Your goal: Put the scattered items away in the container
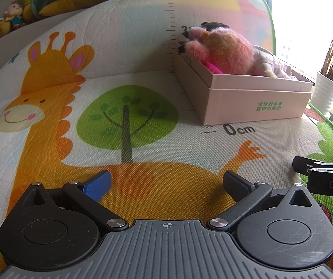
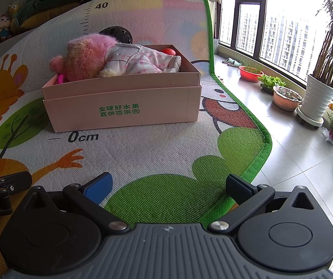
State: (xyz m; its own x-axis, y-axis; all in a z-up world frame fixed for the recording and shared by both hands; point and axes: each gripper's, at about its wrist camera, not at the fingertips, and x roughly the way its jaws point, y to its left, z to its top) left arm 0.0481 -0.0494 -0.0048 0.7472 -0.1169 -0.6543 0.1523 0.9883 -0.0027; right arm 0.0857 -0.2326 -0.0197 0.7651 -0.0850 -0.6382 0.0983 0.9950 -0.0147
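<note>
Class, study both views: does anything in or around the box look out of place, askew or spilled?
Nothing has spilled; no loose items show on the mat. One oddity: the pink plush and the doll are heaped above the rim of the box, with the plush bulging over its left end. Both tongs are open and hold nothing.

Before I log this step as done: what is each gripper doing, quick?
Left gripper: open, holding nothing, over the play mat.
Right gripper: open, holding nothing, facing the pink box.
</note>
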